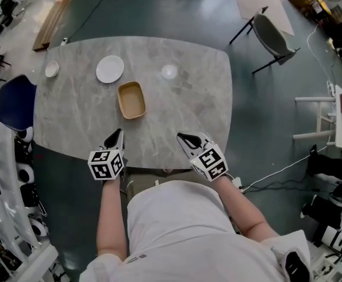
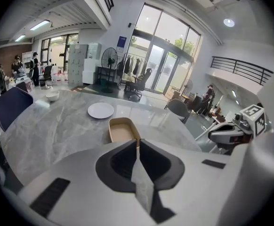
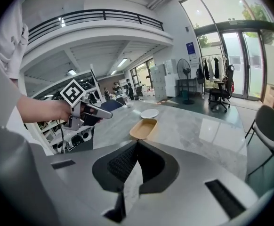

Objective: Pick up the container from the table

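Note:
A tan rectangular container (image 1: 131, 100) lies empty on the grey marble table (image 1: 194, 107), near its middle. It also shows beyond the jaws in the left gripper view (image 2: 123, 129) and in the right gripper view (image 3: 143, 128). My left gripper (image 1: 119, 133) hovers over the table's near edge, short of the container, its jaws shut with nothing between them (image 2: 138, 140). My right gripper (image 1: 181, 137) hangs to the right at the same edge, jaws shut and empty too (image 3: 137, 142).
A white plate (image 1: 110, 69), a small white bowl (image 1: 52, 69) and a small white cup (image 1: 169, 71) stand on the far half of the table. A blue chair (image 1: 16, 101) sits at the left edge; a grey chair (image 1: 273, 37) stands off to the far right.

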Motion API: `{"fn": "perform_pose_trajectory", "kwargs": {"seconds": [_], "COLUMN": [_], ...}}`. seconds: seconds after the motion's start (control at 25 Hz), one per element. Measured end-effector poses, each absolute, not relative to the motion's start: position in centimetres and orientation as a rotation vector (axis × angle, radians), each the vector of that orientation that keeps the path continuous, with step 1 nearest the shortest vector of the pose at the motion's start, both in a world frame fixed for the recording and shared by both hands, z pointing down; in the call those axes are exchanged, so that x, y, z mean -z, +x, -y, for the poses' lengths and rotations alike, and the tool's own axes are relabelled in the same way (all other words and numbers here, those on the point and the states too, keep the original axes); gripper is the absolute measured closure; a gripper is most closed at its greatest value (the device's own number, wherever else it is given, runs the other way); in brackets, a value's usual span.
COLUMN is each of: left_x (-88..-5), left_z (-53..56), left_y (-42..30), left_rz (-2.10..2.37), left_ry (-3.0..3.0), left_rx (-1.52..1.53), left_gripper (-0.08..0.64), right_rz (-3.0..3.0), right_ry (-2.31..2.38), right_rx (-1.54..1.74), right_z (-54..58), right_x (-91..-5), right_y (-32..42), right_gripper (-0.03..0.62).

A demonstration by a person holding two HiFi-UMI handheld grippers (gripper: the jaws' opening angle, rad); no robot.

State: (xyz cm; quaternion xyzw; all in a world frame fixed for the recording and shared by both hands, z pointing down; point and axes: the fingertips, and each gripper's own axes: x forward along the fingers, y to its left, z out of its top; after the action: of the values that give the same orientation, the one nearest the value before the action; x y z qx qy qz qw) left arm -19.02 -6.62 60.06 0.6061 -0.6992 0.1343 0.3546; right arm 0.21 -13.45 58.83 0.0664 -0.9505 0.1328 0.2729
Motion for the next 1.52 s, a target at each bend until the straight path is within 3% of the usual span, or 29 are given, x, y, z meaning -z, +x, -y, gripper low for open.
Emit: {"fn": "perform_pose_trajectory", "kwargs": {"seconds": [0.68, 1.52], "left_x": [-68.6, -76.7], "left_z": [11.5, 14.1], "left_y": [-24.5, -26.4], "left_rz": [1.698, 1.496], "left_ry": [1.472, 1.464], "left_rx": [-0.441, -0.531], "left_gripper": [0.423, 0.424], "right_rz": [2.346, 2.19], "right_ry": [0.617, 0.956], "right_rx": [-0.557, -0.643], "right_z": [14.2, 10.1], "right_x": [-62.8, -62.8], "right_y": [6.8, 9.8], "right_gripper": [0.583, 0.583]}}
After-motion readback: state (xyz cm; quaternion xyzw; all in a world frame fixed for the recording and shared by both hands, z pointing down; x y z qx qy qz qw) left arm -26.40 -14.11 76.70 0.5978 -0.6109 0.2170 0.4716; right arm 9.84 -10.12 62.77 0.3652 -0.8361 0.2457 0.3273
